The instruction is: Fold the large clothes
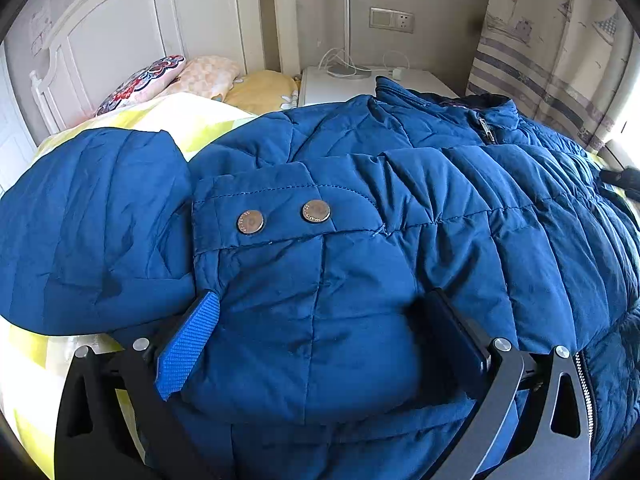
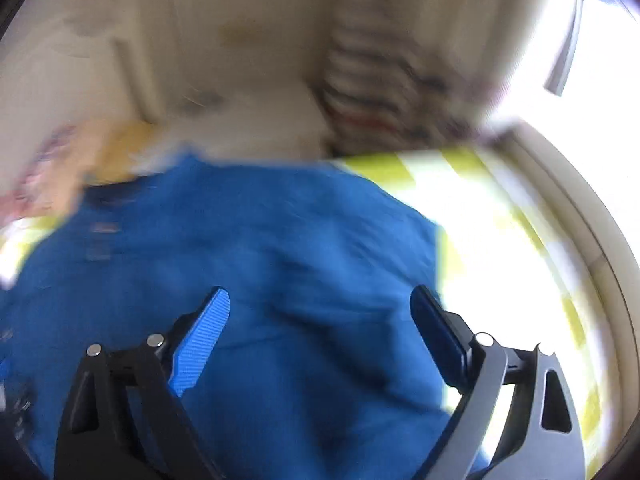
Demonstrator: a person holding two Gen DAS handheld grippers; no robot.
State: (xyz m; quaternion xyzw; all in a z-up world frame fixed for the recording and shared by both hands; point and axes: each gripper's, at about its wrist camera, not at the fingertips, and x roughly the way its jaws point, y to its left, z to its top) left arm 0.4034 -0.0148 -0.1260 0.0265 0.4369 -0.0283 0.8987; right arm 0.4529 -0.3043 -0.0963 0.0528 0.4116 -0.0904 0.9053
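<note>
Left wrist view: both grippers' fingers spread wide, pointing forward over the blue jacket, gripping nothing.

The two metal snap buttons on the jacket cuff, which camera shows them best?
The left wrist view: the snap buttons sit sharp and centred on the blue jacket, just beyond the left gripper. The right wrist view is motion-blurred; it shows only blue fabric, with no snaps discernible.
</note>
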